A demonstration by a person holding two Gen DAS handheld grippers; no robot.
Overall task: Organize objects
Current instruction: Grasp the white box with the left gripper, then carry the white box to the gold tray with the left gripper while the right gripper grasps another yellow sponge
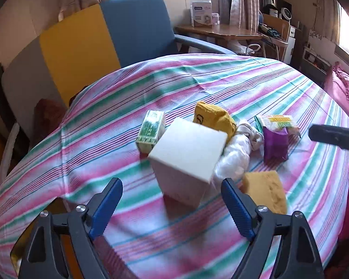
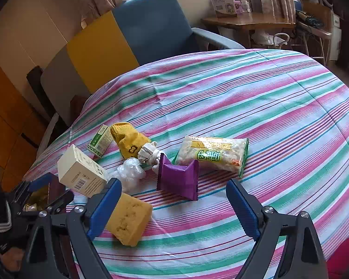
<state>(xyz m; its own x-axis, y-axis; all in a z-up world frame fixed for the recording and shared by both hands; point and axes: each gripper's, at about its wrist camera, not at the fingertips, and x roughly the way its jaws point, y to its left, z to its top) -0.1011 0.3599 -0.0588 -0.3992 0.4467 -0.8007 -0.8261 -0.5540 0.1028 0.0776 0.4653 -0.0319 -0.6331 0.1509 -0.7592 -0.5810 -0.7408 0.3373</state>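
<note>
Objects lie clustered on a striped tablecloth (image 1: 128, 125). A cream box (image 1: 186, 160) stands tilted just ahead of my open, empty left gripper (image 1: 172, 183); it also shows in the right wrist view (image 2: 81, 172). Around it are a green box (image 1: 151, 130) (image 2: 101, 143), a yellow sock (image 1: 213, 116) (image 2: 128, 140), a clear plastic wad (image 1: 232, 158) (image 2: 129, 173), a yellow sponge (image 1: 265, 193) (image 2: 130, 218), a purple packet (image 1: 275, 145) (image 2: 178, 180) and a snack bag (image 1: 279, 122) (image 2: 213, 154). My right gripper (image 2: 174, 186) is open and empty, just before the purple packet.
A blue armchair (image 1: 137, 28) (image 2: 158, 25) and a yellow panel (image 1: 79, 53) stand behind the table. A wooden side table (image 1: 221, 31) with a box is at the back right. Pink bedding (image 1: 344, 93) lies at the right. The right gripper's tip (image 1: 332, 134) shows in the left view.
</note>
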